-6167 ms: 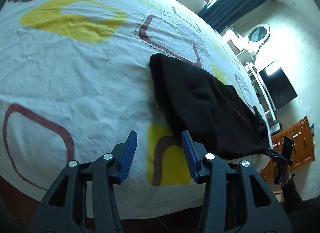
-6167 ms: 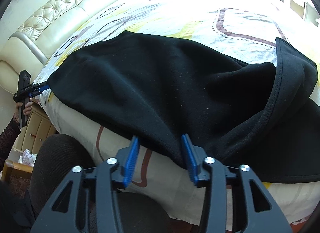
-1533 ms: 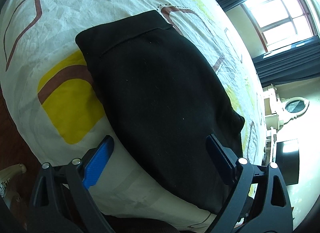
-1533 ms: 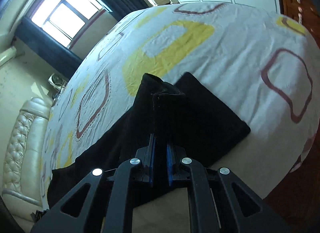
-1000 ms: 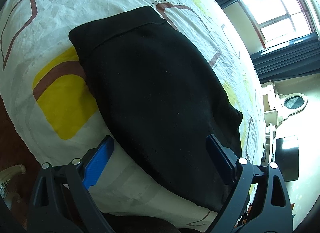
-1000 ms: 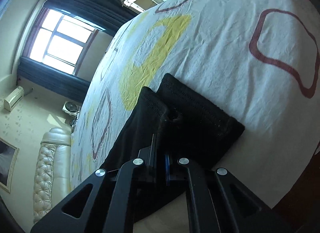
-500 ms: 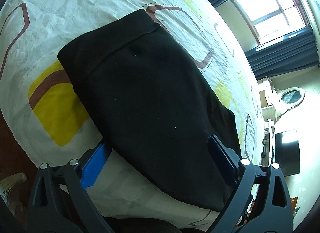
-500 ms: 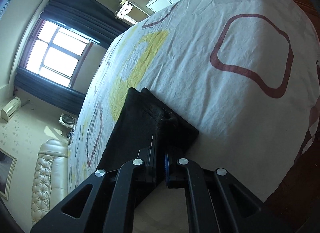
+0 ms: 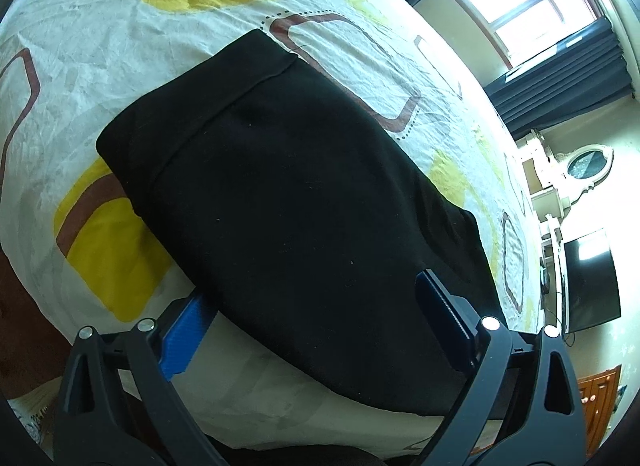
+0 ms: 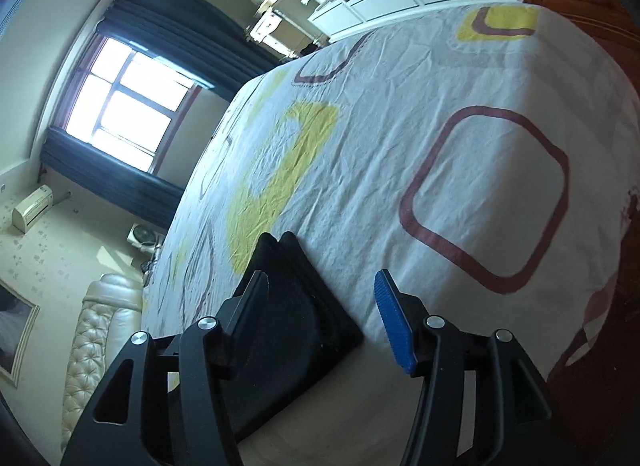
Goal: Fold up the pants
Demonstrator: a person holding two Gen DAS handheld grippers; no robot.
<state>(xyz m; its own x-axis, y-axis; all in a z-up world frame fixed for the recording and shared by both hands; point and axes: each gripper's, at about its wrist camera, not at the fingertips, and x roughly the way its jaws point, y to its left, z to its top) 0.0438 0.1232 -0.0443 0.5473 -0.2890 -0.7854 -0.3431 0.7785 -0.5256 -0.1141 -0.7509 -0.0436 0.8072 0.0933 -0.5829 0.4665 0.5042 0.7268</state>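
Patterned bed (image 9: 120, 57) holds black pants (image 9: 304, 201), near edge hidden behind left gripper (image 9: 316, 318); right gripper (image 10: 320, 314) likewise gapes empty.

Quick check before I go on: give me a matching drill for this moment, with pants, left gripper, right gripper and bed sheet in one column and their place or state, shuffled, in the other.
Column one:
1. pants
2. left gripper
3. right gripper
4. bed sheet

Column two:
A. white with yellow and brown shapes
B. open, one finger at each side of the black cloth near the bed edge
C. black, folded, lying flat on the bed
D. open, holding nothing, over the end of the folded cloth

Pairs: 1-C, 2-B, 3-D, 4-A
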